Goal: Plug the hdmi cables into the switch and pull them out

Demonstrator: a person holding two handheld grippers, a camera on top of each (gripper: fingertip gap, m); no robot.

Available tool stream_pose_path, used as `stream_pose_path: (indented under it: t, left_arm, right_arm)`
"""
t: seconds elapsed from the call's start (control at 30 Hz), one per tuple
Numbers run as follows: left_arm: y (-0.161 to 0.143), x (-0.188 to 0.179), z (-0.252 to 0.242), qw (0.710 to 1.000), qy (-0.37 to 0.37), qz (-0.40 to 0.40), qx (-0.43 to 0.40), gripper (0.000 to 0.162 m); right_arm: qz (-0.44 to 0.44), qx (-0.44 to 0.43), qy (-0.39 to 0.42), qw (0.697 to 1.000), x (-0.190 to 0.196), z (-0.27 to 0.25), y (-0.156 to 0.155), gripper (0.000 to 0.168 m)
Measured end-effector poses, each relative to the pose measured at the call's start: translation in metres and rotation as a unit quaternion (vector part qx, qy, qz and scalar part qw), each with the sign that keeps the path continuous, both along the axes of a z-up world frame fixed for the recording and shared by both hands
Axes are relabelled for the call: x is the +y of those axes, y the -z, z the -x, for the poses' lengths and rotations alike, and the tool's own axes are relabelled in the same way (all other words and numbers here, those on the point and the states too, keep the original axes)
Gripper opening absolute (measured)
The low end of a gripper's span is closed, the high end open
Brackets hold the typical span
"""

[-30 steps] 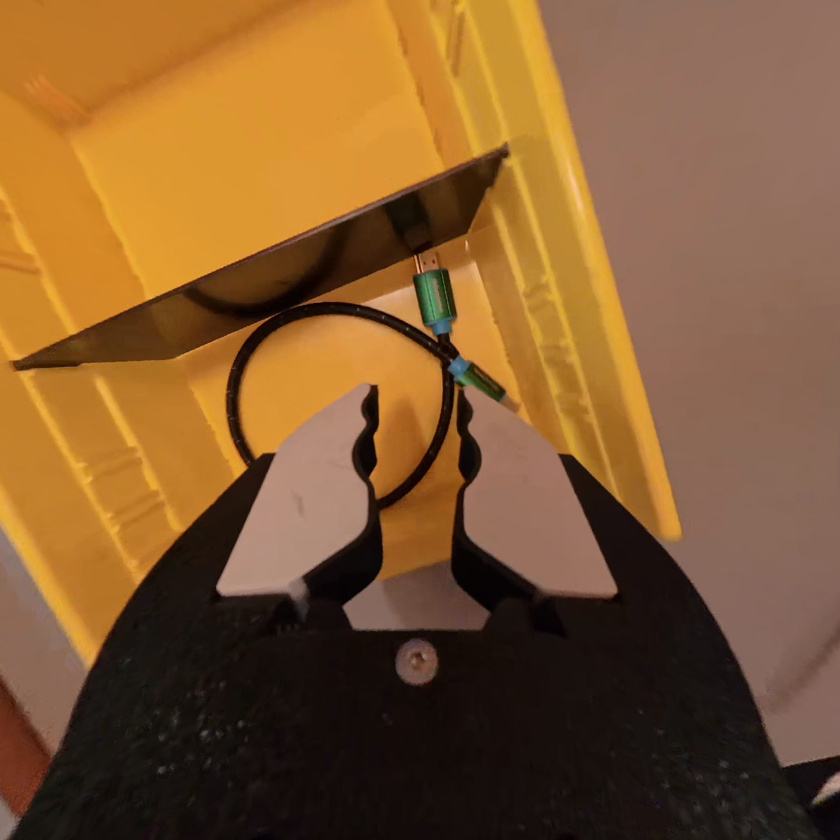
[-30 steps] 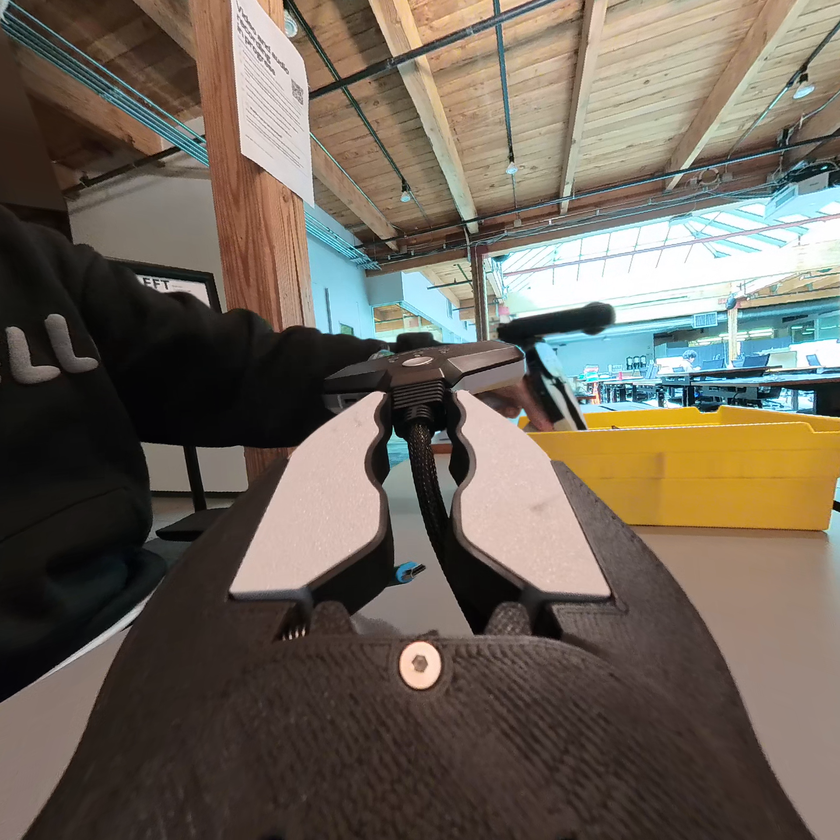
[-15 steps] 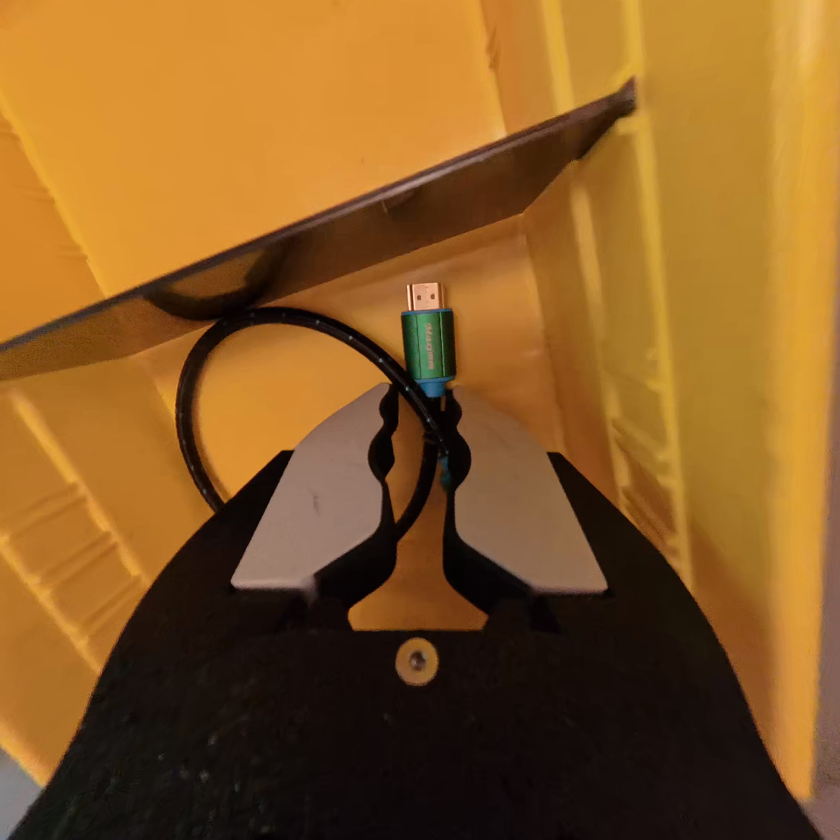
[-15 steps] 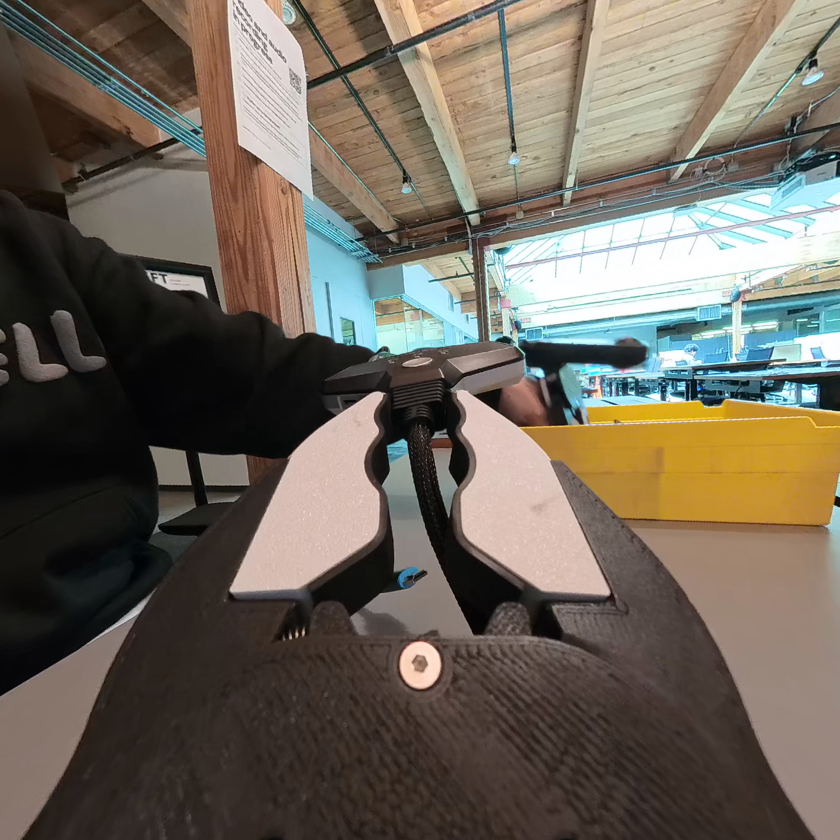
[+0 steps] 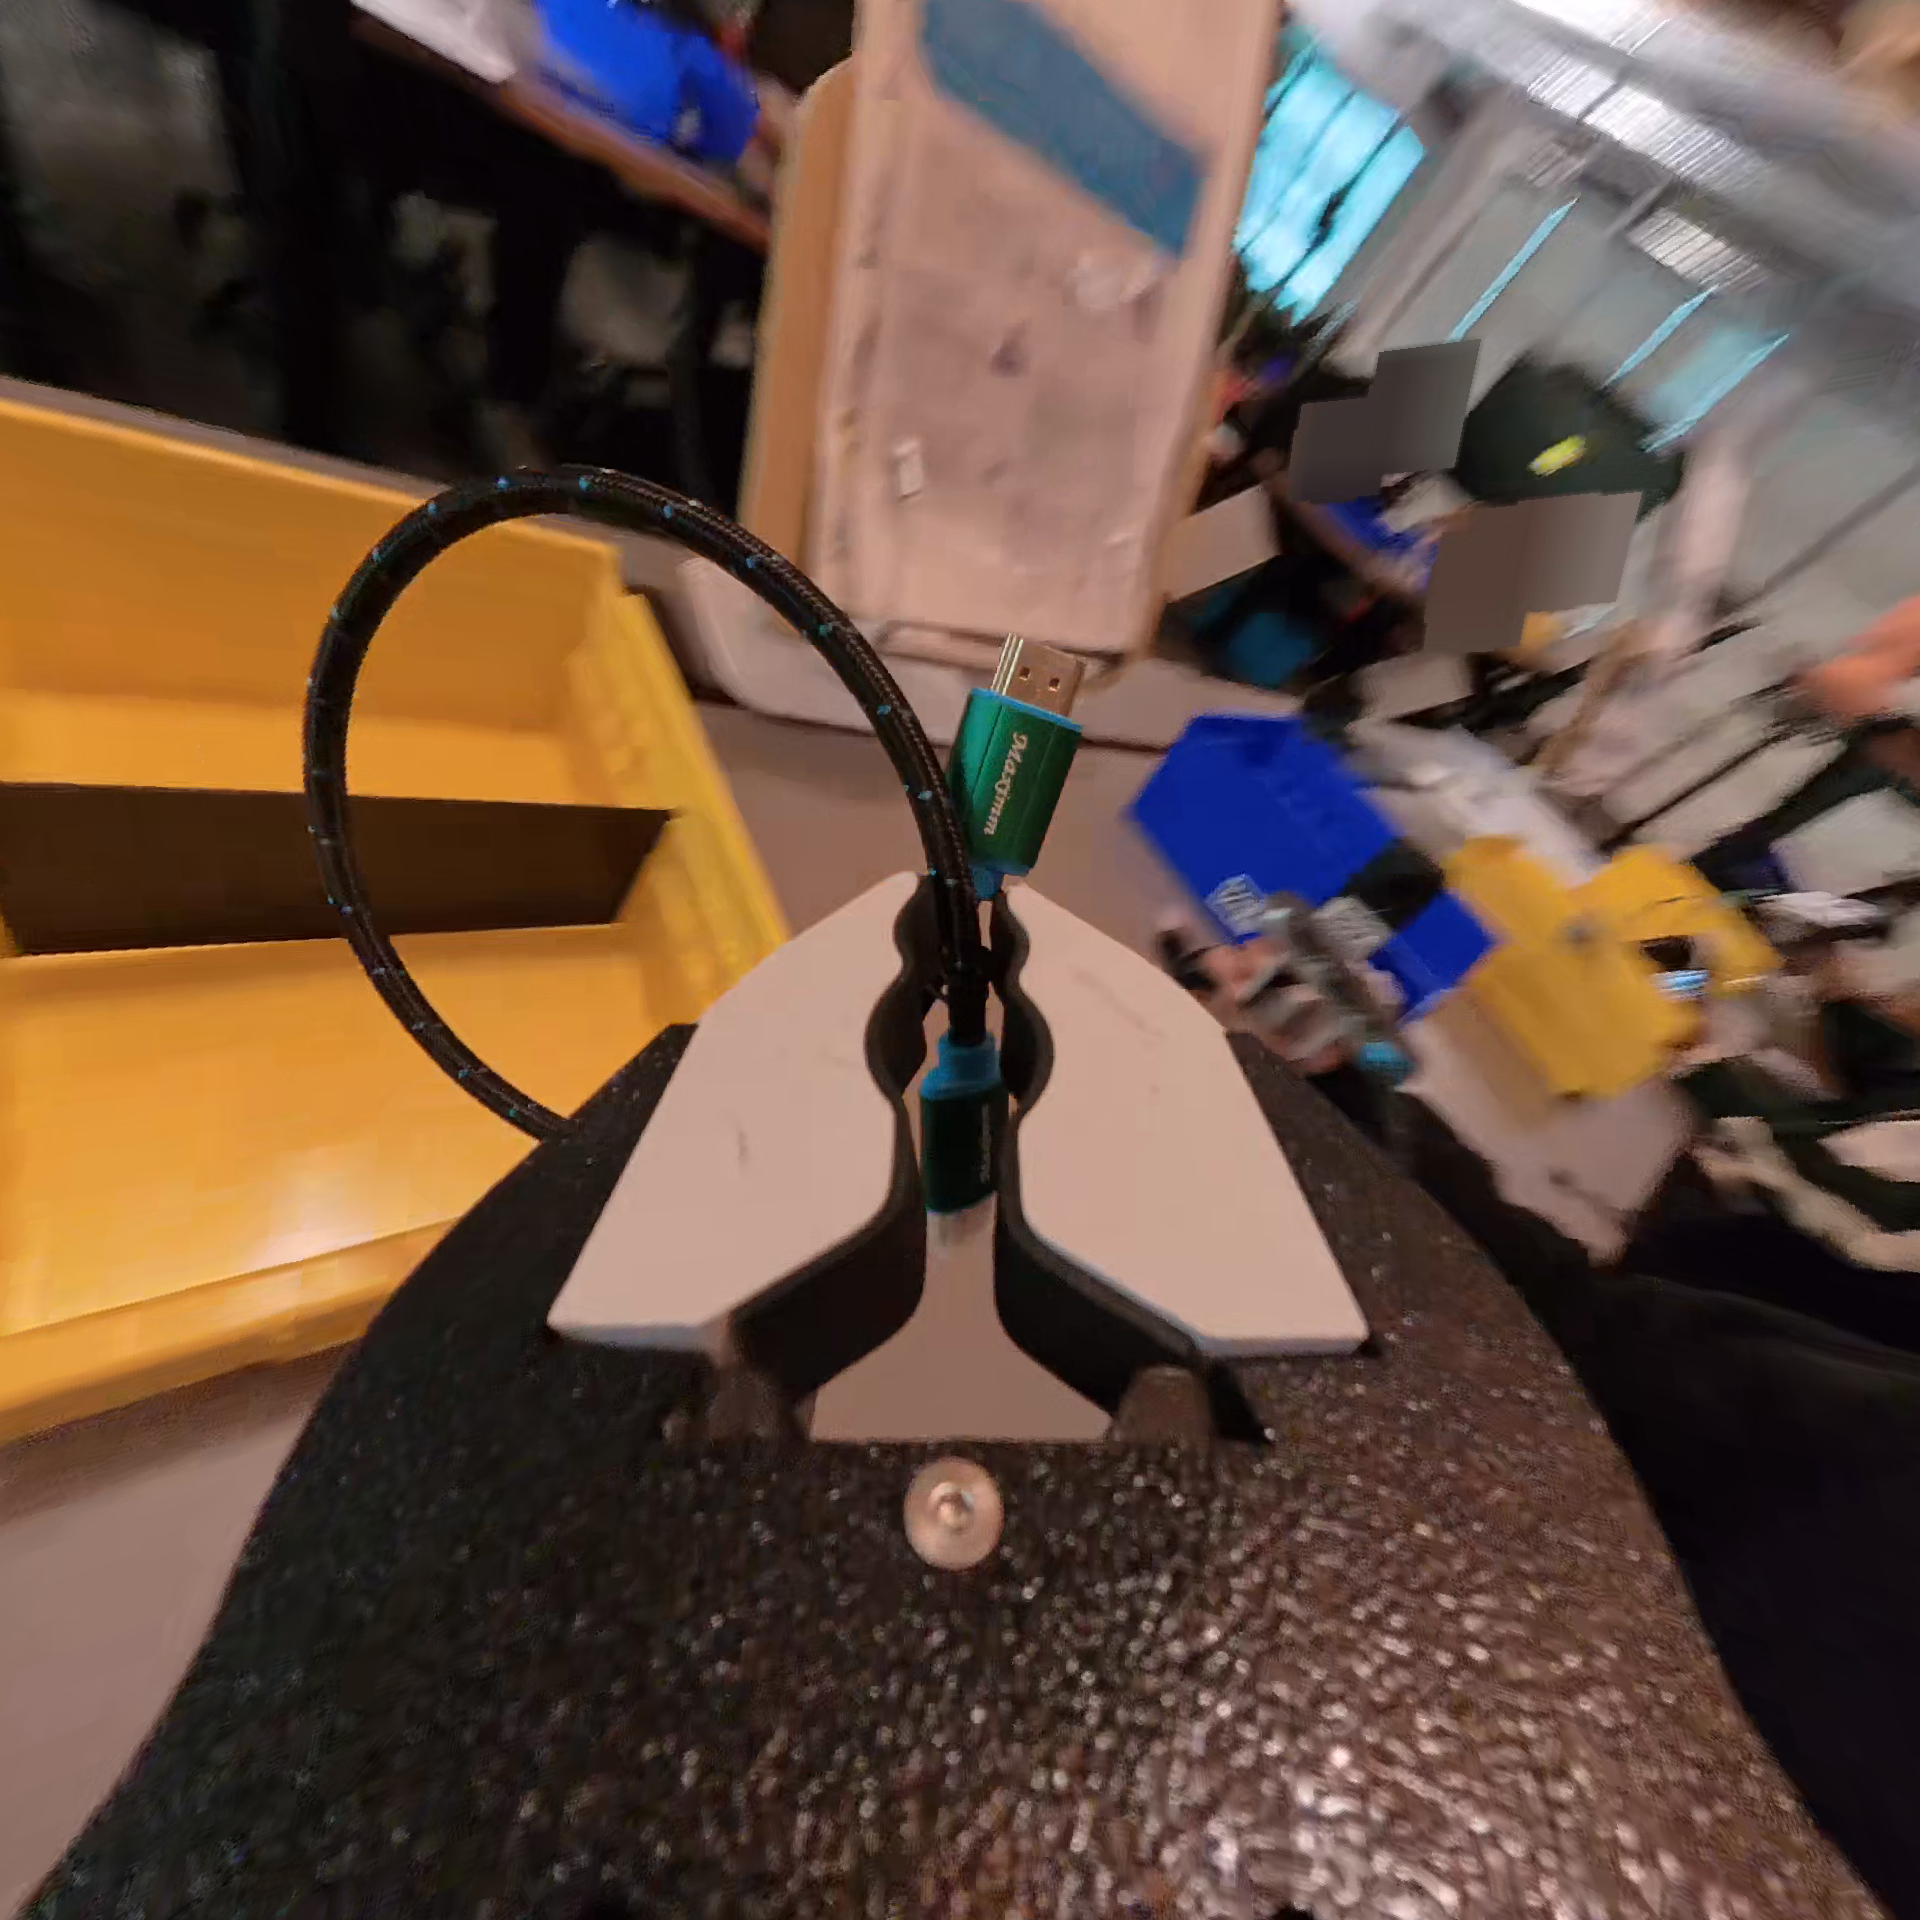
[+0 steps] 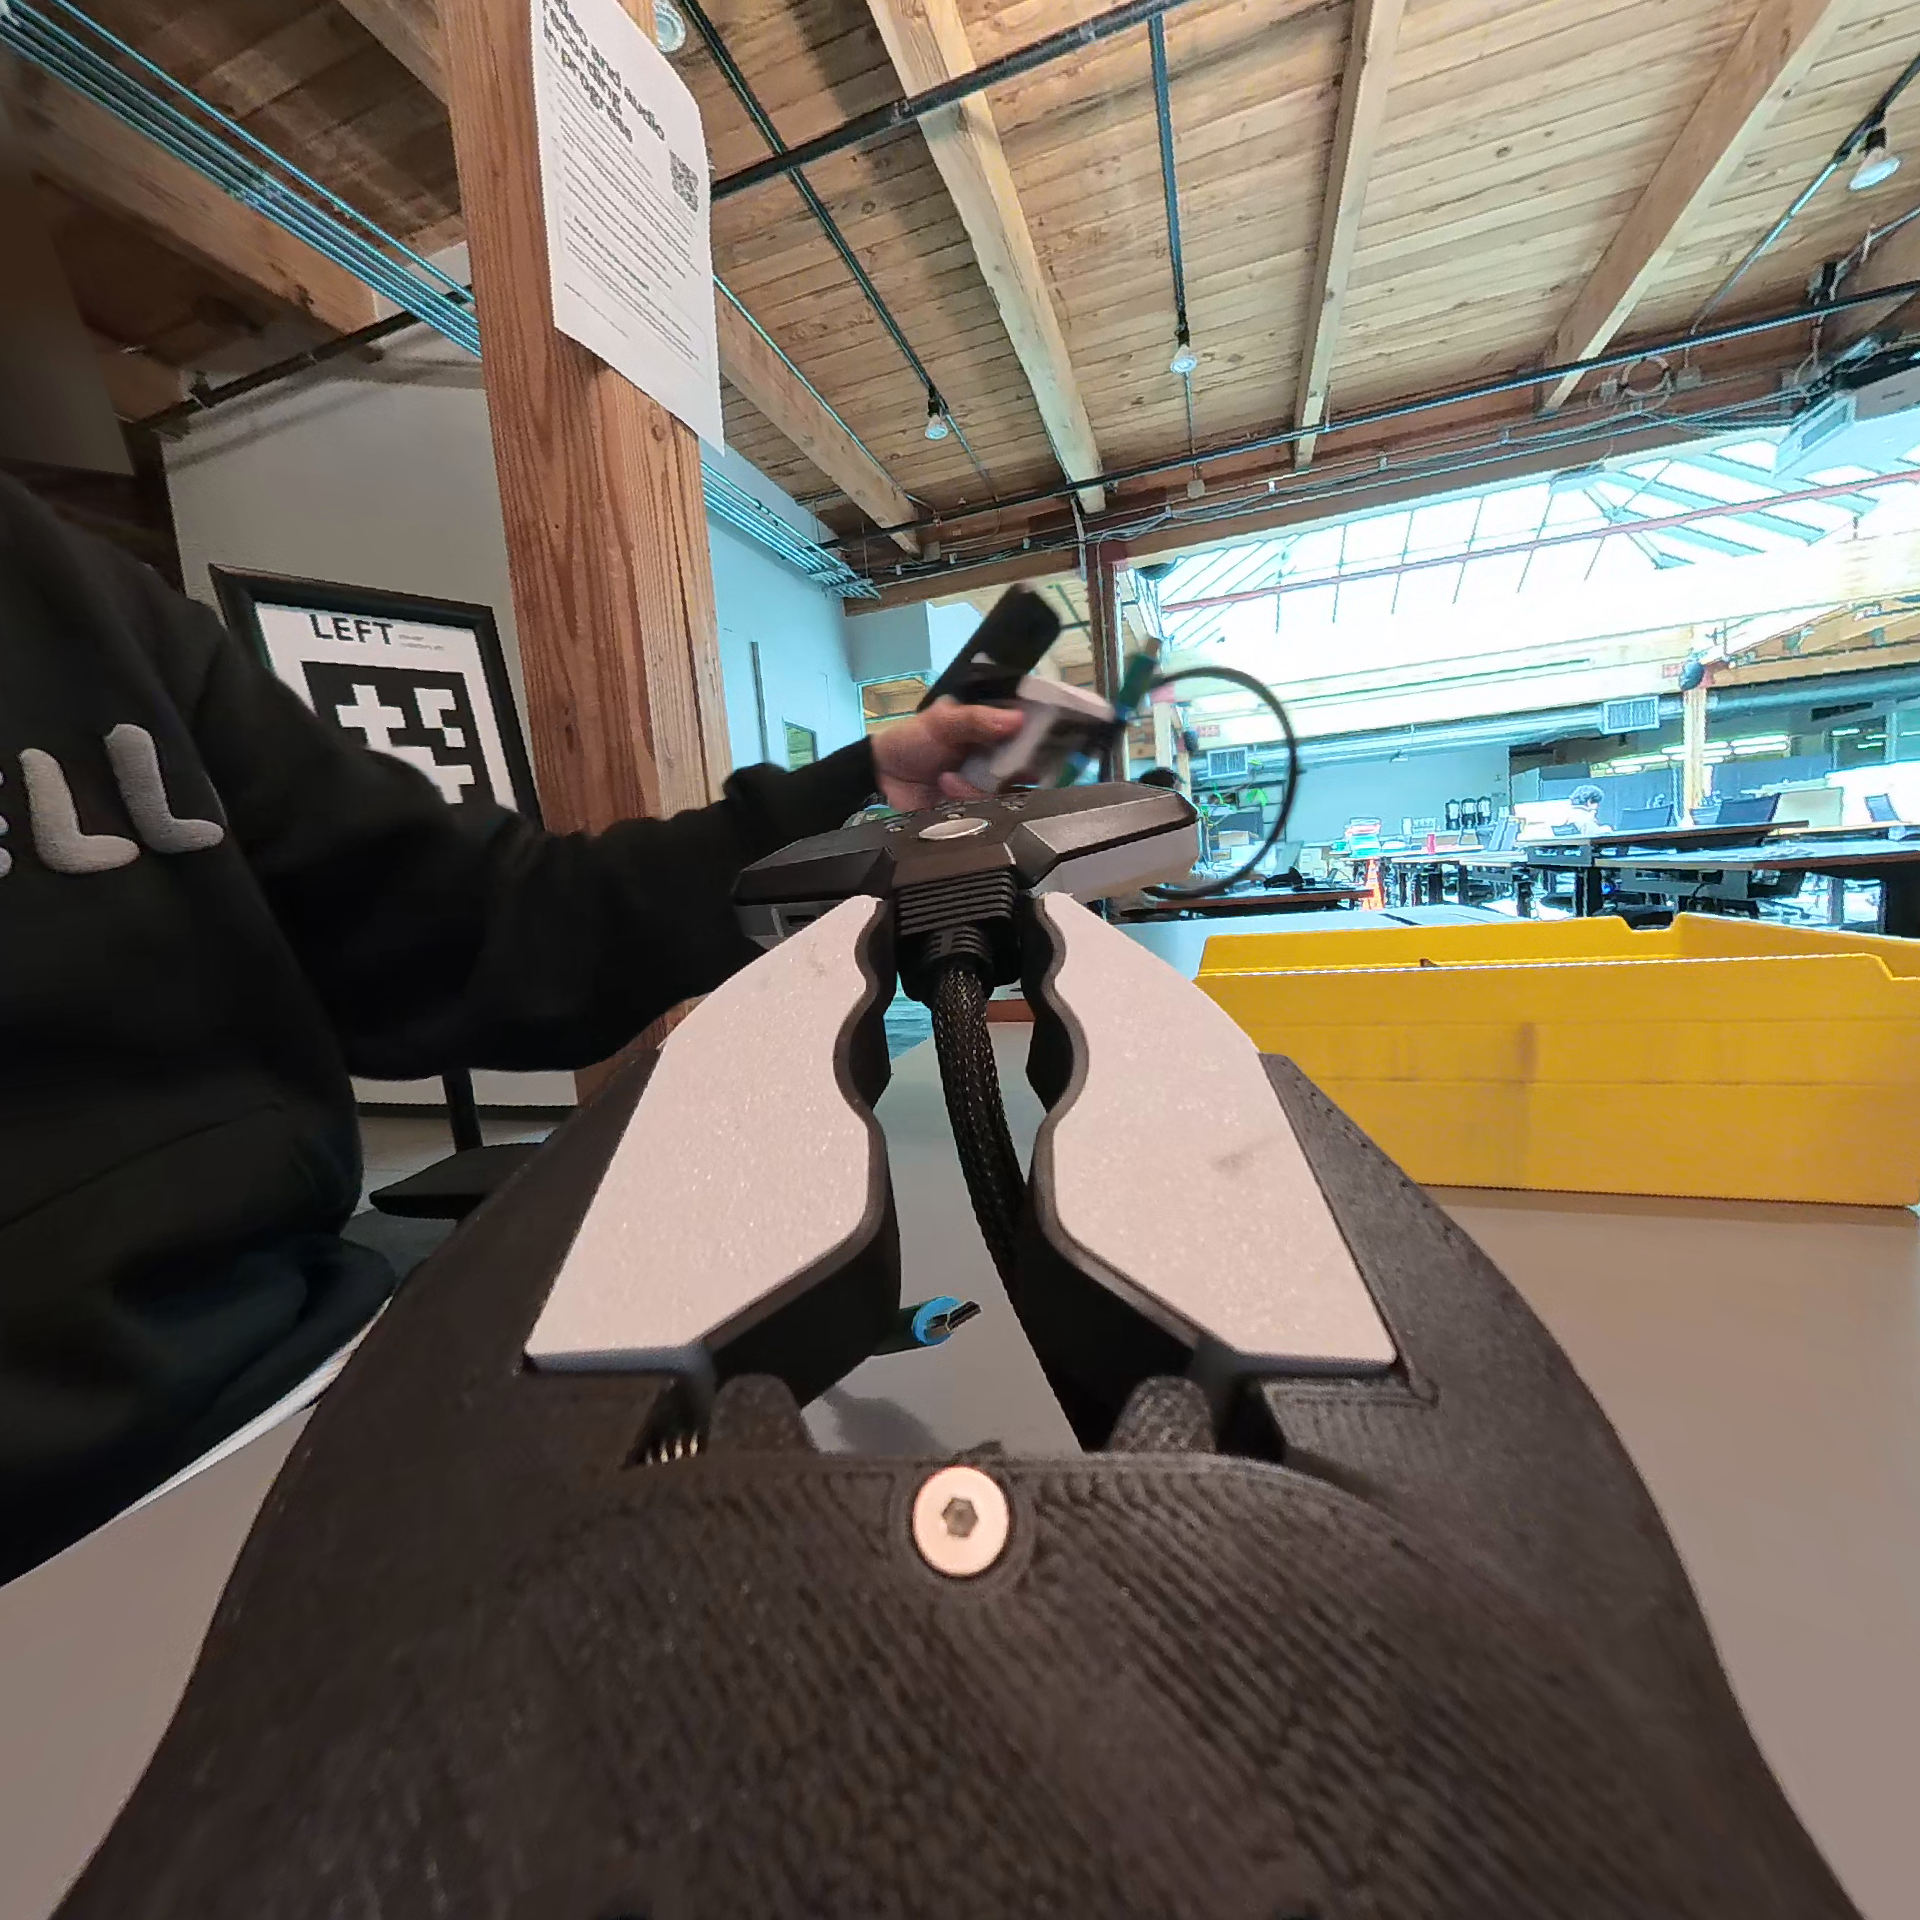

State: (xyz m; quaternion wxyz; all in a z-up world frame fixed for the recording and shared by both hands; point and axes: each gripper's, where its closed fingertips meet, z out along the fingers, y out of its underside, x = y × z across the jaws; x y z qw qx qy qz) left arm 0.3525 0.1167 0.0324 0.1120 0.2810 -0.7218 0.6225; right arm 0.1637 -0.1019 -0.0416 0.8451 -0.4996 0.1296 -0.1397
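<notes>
My left gripper [image 5: 958,914] is shut on a short black braided HDMI cable [image 5: 343,665] that loops up to the left. One green plug [image 5: 1013,781] sticks up past the fingertips; the other green plug [image 5: 961,1138] hangs between the fingers. My right gripper [image 6: 961,920] is shut on the ribbed neck of the black HDMI switch [image 6: 966,847], whose own braided cable [image 6: 971,1091] runs back between the fingers. The left gripper [image 6: 1039,727] with the looped cable [image 6: 1283,769] shows blurred above and behind the switch.
A yellow bin [image 5: 260,1039] with a black divider [image 5: 312,862] sits on the grey table [image 5: 810,748] to my left; it also shows in the right wrist view [image 6: 1558,1060]. A person's black sleeve [image 6: 416,914] reaches across. A blue-tipped plug [image 6: 940,1320] lies under the right gripper.
My left gripper has closed on the cable and lifted it out of the yellow bin, swinging up and away. The right gripper has stayed still, holding the switch.
</notes>
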Motion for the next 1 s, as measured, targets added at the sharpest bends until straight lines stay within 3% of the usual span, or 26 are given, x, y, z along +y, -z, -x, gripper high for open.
stream_pose_path:
  t: [0.17,0.33,0.47,0.6,0.83,1.0]
  left_arm:
    - [0.0,0.008,0.055,0.998,0.034,0.049,-0.004,0.009]
    - [0.005,0.008,0.113,0.984,0.066,0.113,-0.124,0.009]
    - [0.033,0.001,0.132,0.973,0.045,0.063,-0.215,0.009]
    - [0.064,-0.007,0.148,0.966,0.064,-0.008,-0.252,0.009]
    - [0.081,-0.004,0.15,0.974,0.059,0.008,-0.218,0.009]
    - [0.076,-0.009,0.164,0.985,0.087,0.102,-0.111,0.01]
  right_arm:
    - [-0.002,-0.003,-0.01,1.0,0.001,0.004,0.0,0.024]
    - [-0.007,-0.006,-0.017,1.0,0.001,0.008,-0.002,0.024]
    - [-0.006,-0.007,-0.023,1.0,0.003,0.013,-0.001,0.024]
    - [-0.001,-0.006,-0.027,1.0,0.004,0.016,0.0,0.024]
    - [0.001,-0.008,-0.041,0.999,0.007,0.023,0.0,0.023]
    - [-0.03,-0.016,-0.071,0.997,0.003,0.032,-0.007,0.023]
